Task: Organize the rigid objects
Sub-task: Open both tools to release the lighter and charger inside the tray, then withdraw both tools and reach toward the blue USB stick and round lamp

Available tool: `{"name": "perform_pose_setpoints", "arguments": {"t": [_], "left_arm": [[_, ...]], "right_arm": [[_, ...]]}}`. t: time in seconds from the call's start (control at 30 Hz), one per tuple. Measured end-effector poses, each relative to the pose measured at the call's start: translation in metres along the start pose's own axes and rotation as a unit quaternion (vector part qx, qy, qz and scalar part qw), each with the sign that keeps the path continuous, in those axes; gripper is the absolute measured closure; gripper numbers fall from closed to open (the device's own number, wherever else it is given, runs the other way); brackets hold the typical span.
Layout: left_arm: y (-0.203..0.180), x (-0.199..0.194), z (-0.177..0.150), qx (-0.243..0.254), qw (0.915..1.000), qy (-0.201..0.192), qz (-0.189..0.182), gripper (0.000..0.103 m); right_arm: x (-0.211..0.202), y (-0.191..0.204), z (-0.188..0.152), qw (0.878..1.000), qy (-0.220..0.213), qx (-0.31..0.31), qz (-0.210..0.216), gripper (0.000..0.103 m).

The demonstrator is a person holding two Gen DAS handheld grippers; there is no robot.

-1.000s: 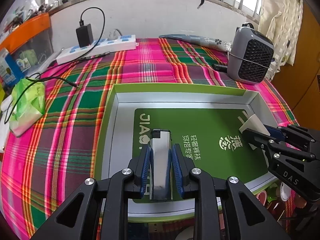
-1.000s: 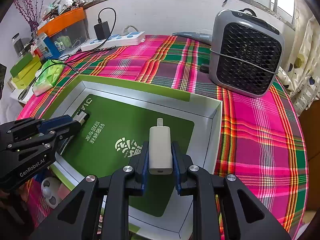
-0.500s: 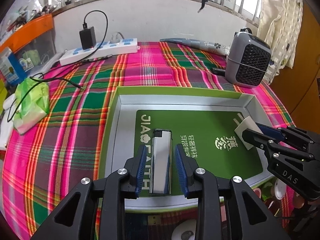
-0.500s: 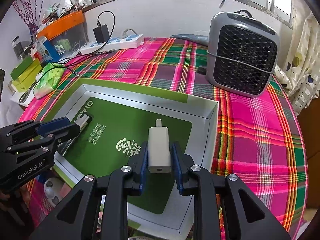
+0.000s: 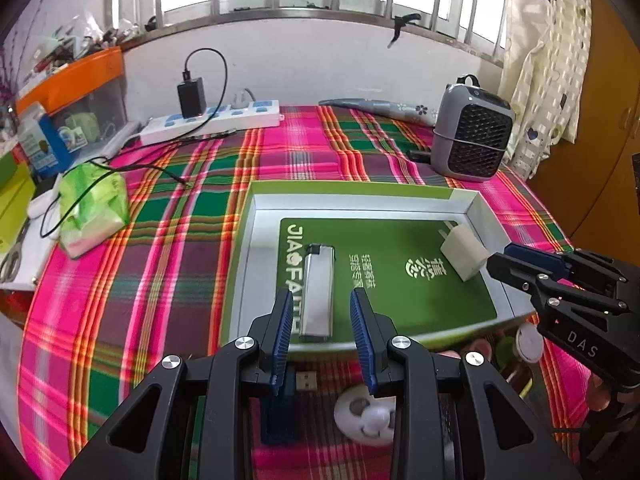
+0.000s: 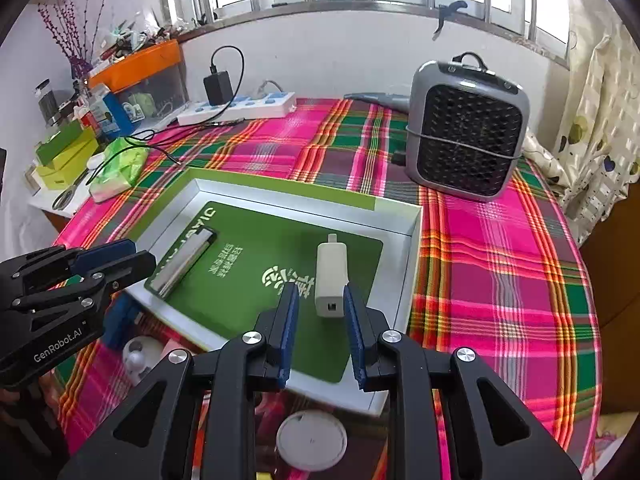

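Observation:
A shallow green-and-silver box [image 5: 256,240] [image 6: 412,240] lies on the plaid tablecloth. A silver lighter [image 5: 318,290] [image 6: 184,264] lies flat in its left part. A white plug adapter [image 5: 464,254] [image 6: 331,280] lies in its right part. My left gripper [image 5: 320,300] is open, pulled back, with the lighter's near end between its blue pads, not touching. My right gripper [image 6: 320,294] is open around the adapter's near end; it also shows in the left wrist view [image 5: 516,264].
A grey fan heater [image 6: 464,132] stands behind the box at the right. A white power strip [image 5: 212,120] with a black charger lies at the back. A green tissue pack [image 5: 92,208] lies left. A blue USB stick [image 5: 280,400] and round white items lie in front of the box.
Both grippers have opened, letting the lighter and the adapter down into the box, and have drawn back and upward.

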State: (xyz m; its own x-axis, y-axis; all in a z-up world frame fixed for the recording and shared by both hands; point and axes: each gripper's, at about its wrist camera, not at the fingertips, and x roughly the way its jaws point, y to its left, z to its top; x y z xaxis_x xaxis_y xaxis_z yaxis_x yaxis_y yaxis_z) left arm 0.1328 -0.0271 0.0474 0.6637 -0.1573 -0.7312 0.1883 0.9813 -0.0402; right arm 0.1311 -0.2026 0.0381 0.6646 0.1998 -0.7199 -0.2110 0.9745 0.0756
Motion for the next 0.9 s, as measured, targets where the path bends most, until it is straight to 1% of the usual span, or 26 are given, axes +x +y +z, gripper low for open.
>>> {"name": "perform_pose_setpoints", "arguments": {"t": [0.4,0.63,0.9], "left_arm": [[0.000,-0.035,-0.030,-0.007,0.9999,-0.011,0.005,0.074],[0.005,-0.042,-0.053,-0.019,0.9998,-0.001,0.001,0.074],[0.021,-0.053,-0.074,-0.037,0.9992,-0.004,0.013,0.074]], "right_arm": [[-0.030,0.006,-0.023,1.000,-0.019,0.006,0.005,0.079],[-0.042,0.009,-0.041,1.000,-0.023,0.009,0.004,0.079],[-0.055,0.004,-0.059,0.999,-0.029,0.019,-0.001,0.079]]}}
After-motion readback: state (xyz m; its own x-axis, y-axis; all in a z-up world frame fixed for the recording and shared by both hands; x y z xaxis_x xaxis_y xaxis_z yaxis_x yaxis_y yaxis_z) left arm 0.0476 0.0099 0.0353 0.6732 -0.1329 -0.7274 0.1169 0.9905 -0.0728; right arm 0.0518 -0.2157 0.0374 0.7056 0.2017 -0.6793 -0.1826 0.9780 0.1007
